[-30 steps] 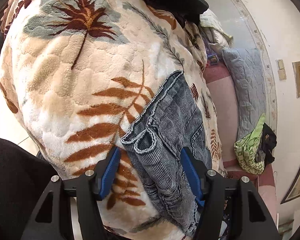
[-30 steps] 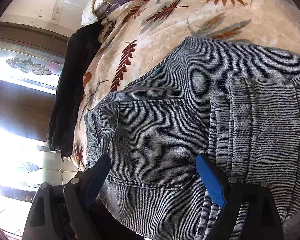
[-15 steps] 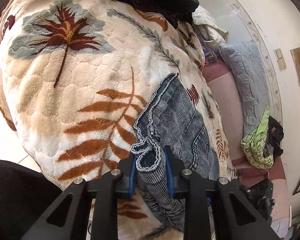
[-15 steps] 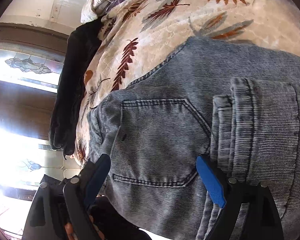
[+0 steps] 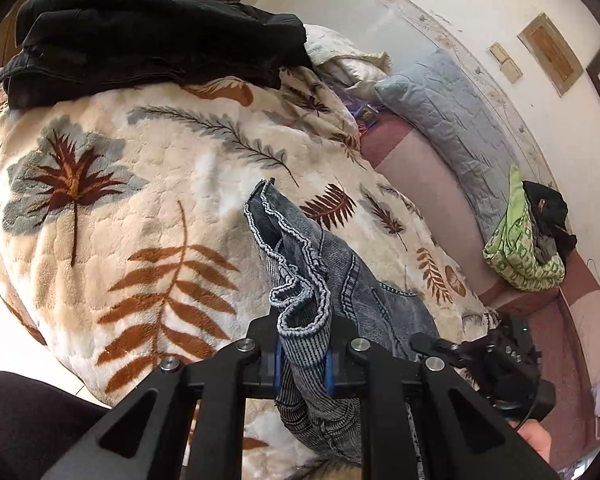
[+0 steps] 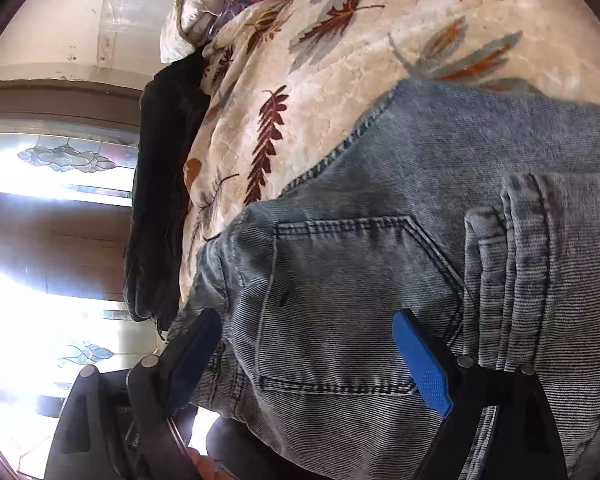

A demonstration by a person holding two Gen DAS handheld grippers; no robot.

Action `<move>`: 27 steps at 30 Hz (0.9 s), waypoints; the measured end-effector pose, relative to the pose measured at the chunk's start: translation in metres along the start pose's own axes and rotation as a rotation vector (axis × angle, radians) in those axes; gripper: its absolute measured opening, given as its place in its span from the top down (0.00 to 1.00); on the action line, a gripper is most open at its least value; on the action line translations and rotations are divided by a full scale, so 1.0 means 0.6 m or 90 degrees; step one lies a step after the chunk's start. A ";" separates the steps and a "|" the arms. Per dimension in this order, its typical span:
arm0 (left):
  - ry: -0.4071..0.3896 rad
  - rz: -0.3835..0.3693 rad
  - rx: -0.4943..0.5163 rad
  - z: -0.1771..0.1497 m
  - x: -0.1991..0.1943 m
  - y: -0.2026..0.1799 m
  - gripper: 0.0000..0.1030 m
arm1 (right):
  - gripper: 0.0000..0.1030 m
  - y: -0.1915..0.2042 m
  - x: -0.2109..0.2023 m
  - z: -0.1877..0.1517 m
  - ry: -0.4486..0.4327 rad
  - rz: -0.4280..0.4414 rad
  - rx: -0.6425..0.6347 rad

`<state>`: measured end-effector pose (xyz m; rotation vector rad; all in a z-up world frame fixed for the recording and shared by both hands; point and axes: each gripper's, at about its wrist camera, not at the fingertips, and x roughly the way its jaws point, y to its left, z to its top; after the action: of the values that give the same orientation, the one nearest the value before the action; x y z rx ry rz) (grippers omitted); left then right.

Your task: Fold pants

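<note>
— How far had the fold been taken?
— The faded blue denim pants (image 5: 332, 280), laid on the cream leaf-patterned fleece blanket (image 5: 140, 208), were only begun: bunched hems were clamped in the just-closed left gripper (image 5: 302, 364). The right gripper (image 6: 304, 360) was held wide over the back pocket, nothing gripped.
— What was seen only leftward?
— A grey quilted pillow (image 5: 452, 120), far right.

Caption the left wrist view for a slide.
Left hand-held gripper, jaws just closed, pinches the bunched hem of the jeans above a leaf-print blanket.
</note>
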<state>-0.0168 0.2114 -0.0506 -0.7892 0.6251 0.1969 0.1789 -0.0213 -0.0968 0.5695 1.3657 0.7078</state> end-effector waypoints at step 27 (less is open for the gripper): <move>0.017 -0.089 0.501 -0.284 0.010 -0.477 0.86 | 0.13 -0.334 -0.390 -0.137 -0.314 0.188 0.145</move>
<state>0.0229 -0.1098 0.0267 -0.0716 0.6051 -0.1872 0.1079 -0.3323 -0.0970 1.0667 0.9107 0.5957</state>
